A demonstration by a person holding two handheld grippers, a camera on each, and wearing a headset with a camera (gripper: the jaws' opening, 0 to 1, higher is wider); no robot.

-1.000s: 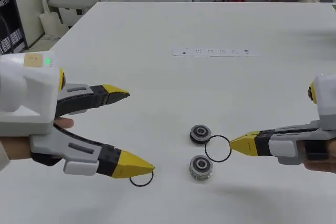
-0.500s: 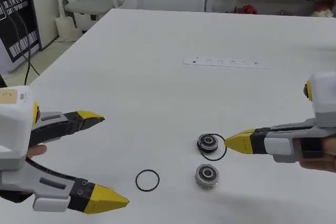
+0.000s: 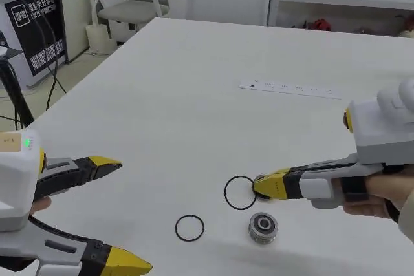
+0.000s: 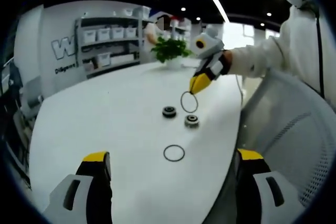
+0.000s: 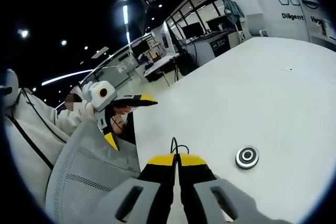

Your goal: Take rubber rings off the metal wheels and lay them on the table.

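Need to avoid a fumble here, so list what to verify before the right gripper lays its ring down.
1. Right gripper shut on the held ring: ok.
2. Held ring free of the wheels: in the left gripper view it hangs above one wheel and the other wheel: ok.
3. Bare table beside the gripper to lay it on: ok.
4. Laid ring flat on the table, apart from the wheels: ok.
5. Left gripper open, holding nothing, off to the side: ok.
6. Rubber left on either wheel: cannot tell.
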